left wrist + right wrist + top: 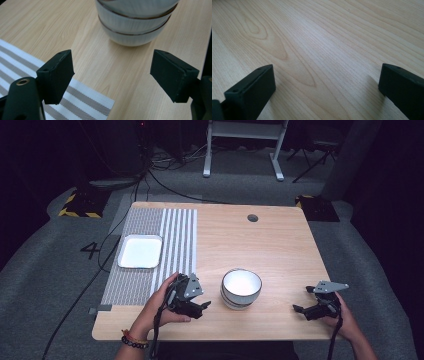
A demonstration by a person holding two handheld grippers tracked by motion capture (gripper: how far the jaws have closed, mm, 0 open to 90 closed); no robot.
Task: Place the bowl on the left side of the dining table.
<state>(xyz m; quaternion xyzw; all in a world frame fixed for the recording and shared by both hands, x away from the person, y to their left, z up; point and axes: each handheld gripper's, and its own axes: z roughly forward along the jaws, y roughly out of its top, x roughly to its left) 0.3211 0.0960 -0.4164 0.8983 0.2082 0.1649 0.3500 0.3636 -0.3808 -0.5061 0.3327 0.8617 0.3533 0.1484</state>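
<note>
A stack of 2 ribbed white bowls [241, 288] is seen near the table's [280, 250] near edge, centred between both released grippers. The left gripper [204, 307], jaws spread, is aimed at it; the right gripper [300, 309] rests open well apart. The glazed ceramic is judged heavy, slippery and fragile; the rim is best pinched.

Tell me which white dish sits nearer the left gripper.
The round bowl, on bare wood right beside the left gripper. The square plate lies farther back on the striped mat.
</note>
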